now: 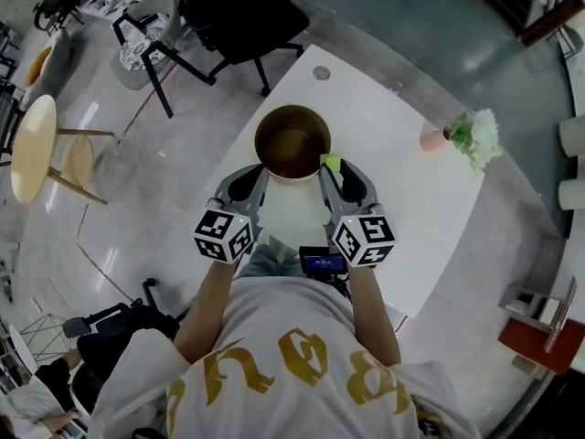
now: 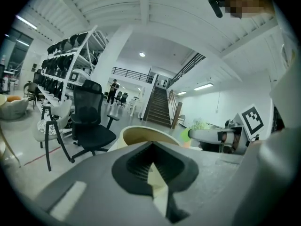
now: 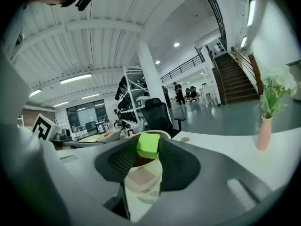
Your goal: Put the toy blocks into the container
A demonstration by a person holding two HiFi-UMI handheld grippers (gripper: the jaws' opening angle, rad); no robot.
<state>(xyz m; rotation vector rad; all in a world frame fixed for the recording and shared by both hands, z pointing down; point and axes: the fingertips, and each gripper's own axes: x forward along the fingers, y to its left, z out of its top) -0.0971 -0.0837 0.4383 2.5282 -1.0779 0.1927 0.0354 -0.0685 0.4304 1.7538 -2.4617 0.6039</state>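
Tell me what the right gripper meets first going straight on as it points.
Probably the near rim of the container, just ahead of the green block in the right gripper; depth is unclear.

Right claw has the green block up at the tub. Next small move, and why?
Probably nudge the right claw forward, toward the middle of the round cream container. Its green cube block sits clamped at the rim, not clearly over the brown opening, so releasing here might drop it on the white table.
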